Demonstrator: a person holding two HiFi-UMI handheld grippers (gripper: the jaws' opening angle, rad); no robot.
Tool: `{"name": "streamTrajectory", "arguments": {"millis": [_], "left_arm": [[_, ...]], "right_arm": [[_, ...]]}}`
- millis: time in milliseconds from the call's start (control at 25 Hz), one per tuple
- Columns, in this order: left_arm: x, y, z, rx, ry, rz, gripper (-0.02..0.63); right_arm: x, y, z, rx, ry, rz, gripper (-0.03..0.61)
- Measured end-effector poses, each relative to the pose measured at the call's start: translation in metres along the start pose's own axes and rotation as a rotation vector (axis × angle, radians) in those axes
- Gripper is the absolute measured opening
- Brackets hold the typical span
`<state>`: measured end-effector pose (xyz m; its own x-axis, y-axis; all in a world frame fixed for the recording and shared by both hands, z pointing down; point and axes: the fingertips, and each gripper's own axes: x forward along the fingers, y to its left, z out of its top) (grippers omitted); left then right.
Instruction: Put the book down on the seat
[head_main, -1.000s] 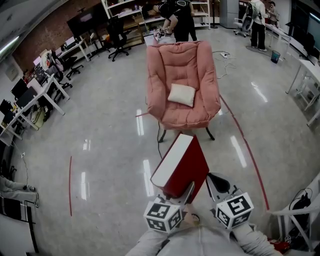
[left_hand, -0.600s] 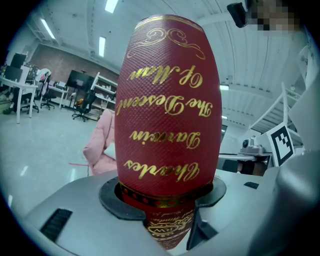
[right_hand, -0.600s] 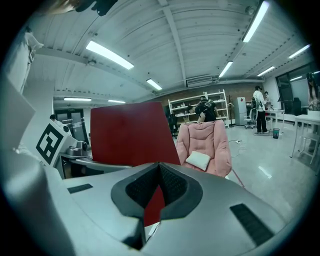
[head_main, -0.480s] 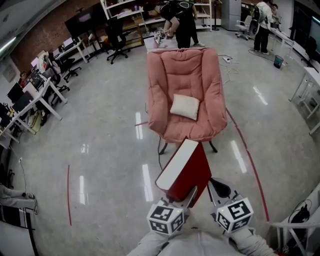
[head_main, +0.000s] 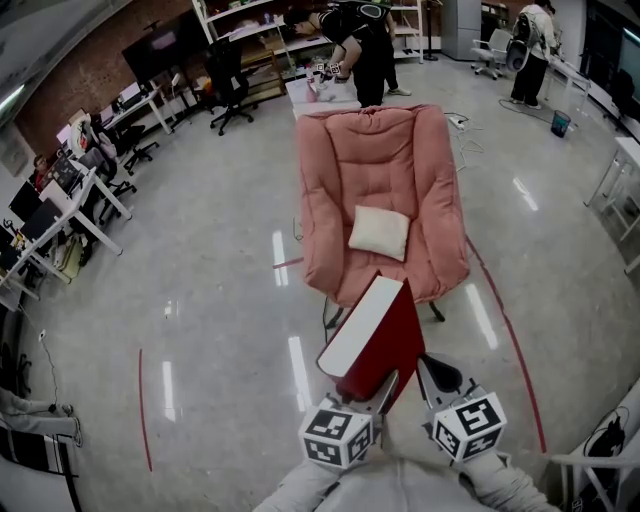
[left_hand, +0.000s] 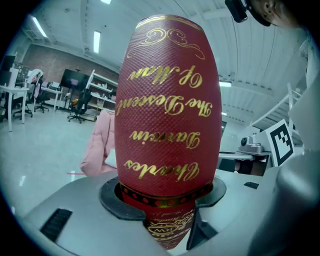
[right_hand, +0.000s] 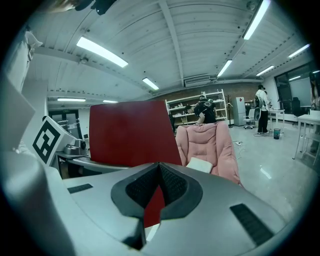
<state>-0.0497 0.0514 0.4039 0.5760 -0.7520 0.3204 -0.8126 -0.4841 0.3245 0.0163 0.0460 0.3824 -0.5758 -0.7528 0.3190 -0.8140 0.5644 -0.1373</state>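
- The left claw (head_main: 380, 386) is clamped on the near end of the book (head_main: 372, 338), its jaws pressing on either side of the gilt spine (the title fills the left gripper view)
- The right claw (head_main: 432, 372) has its jaws together with nothing pinched between the pads, and sits just beside the book's red cover
- The book is held up in the air, not yet on the chair (head_main: 380, 150); its long axis runs from the claws out towards the chair
- The seat (head_main: 435, 262) lies straight ahead of and below the claws, and the book's far end overlaps the seat's front rim in the head view
- A cushion (head_main: 380, 232) lies at the back of the seat, so the bare front strip is likely the landing place, with the left claw carrying the book forward and then down flat
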Motion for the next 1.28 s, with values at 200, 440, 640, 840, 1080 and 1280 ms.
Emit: {"name": "streamTrajectory", "arguments": {"millis": [200,440,640,840,1080,1280], "left_arm": [[0.023,0.035,0.014,0.01,0.022,0.002,0.245],[0.044,0.066,0.026,0.027,0.041,-0.014,0.245],[0.059,0.087,0.037,0.018,0.048,-0.022,0.245],[0.067,0.1,0.039,0.005,0.059,-0.03,0.245],[0.078,0.109,0.044,-0.016,0.064,-0.023,0.245],[0.096,0.12,0.046,-0.025,0.071,0.0,0.245]], "right_arm": [[0.038,-0.015,0.007,0.006,0.009,-0.023,-0.006],[0.074,-0.023,0.015,0.009,0.013,-0.036,-0.006],[0.099,-0.027,0.022,0.002,0.028,-0.039,-0.006],[0.11,-0.027,0.024,-0.003,0.048,-0.047,-0.006],[0.115,-0.031,0.026,0.002,0.079,-0.037,-0.006],[0.132,-0.044,0.024,0.006,0.093,-0.016,-0.006]]}}
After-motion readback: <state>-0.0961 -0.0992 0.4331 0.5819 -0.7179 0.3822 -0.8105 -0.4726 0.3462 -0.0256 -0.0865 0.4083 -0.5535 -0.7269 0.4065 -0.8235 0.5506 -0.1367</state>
